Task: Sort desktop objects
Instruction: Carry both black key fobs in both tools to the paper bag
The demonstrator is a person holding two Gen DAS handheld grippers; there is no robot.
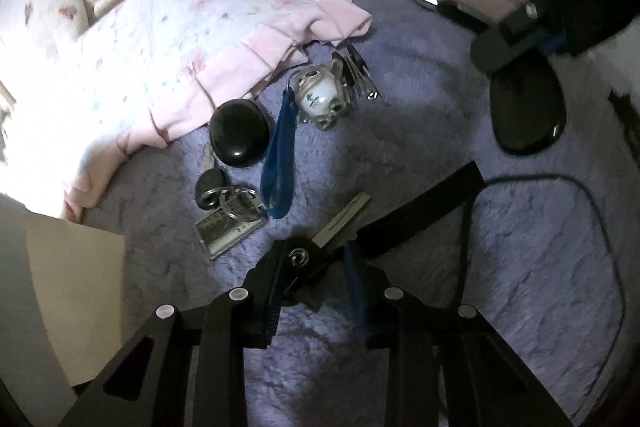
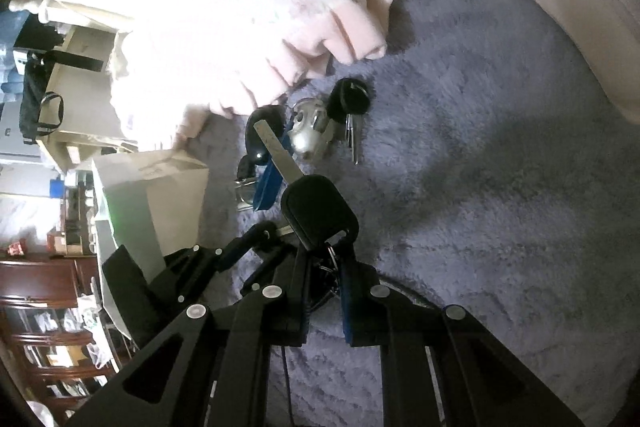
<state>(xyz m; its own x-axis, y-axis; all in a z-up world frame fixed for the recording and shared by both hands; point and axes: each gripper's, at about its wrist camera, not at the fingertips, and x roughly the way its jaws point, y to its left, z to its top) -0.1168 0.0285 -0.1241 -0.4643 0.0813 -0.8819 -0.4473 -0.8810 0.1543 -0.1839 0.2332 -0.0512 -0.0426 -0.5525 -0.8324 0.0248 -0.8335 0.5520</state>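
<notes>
On the purple fluffy blanket (image 1: 420,131) a black-headed key (image 1: 344,217) lies with its head between the jaws of my left gripper (image 1: 314,263). The left pad touches the head and a narrow gap shows at the blue pad, so the gripper is open. My right gripper (image 2: 326,255) is shut on the ring end of a second black-headed key (image 2: 318,207), lifted off the blanket with its silver blade pointing up-left. From the left wrist view the right gripper (image 1: 516,39) hangs at the upper right, a black rounded shape (image 1: 528,111) below it.
A pink blanket (image 1: 160,47) covers the upper left. Beside it lie a black oval case (image 1: 239,133), a skull keychain (image 1: 320,95) on a blue strap, a key bunch (image 1: 360,75) and a ringed key with tag (image 1: 228,215). A black cable (image 1: 592,227) loops right. A white box (image 2: 152,195) stands at the blanket's left edge.
</notes>
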